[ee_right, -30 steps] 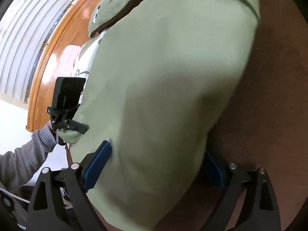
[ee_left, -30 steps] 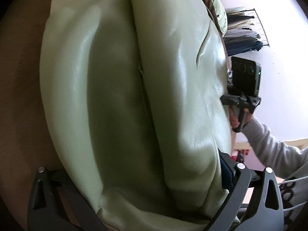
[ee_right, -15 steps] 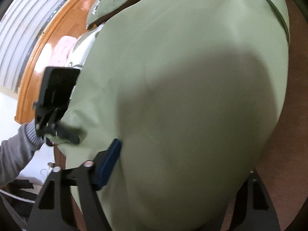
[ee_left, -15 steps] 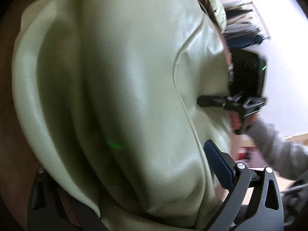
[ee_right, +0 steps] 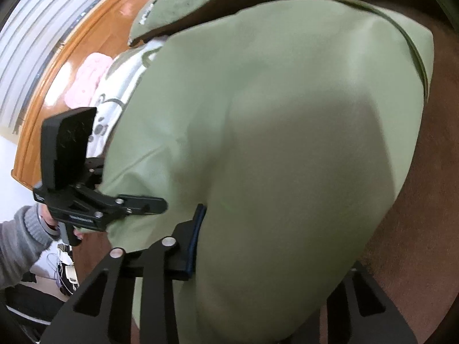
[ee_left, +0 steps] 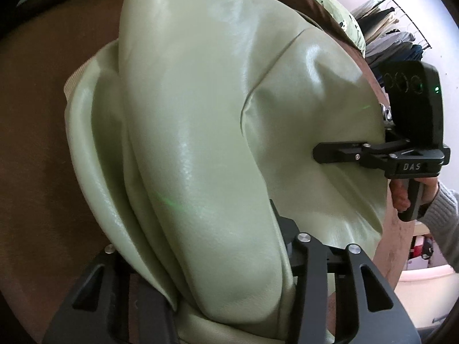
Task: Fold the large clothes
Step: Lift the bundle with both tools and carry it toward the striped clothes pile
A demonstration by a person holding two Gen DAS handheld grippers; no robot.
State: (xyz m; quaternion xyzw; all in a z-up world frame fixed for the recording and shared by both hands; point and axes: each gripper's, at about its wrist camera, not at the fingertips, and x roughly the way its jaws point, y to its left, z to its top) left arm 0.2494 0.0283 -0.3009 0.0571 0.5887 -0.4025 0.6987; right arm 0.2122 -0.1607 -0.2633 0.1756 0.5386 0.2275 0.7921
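A large pale green leather-like jacket (ee_left: 200, 132) lies bunched on a brown table (ee_left: 37, 143); its matte green side fills the right wrist view (ee_right: 287, 143). My left gripper (ee_left: 200, 281) is shut on a thick fold of the jacket at its near edge, lifting it. My right gripper (ee_right: 266, 272) is shut on the jacket's other near edge; in the left wrist view it (ee_left: 324, 154) bites the jacket's right edge. The left gripper also shows in the right wrist view (ee_right: 155, 203), clamped on the jacket's left edge.
A green patterned cloth (ee_left: 338, 14) lies at the table's far edge. A rack of hanging clothes (ee_left: 393, 34) stands behind. A wooden bed frame (ee_right: 66, 71) and a pink cloth (ee_right: 86, 77) lie beyond the table. A grey-sleeved arm (ee_left: 441, 218) holds the right gripper.
Both grippers closed on the jacket's edges and raised them. The fabric bunched into a tall fold and shifted toward the far side. The two grippers came closer together.
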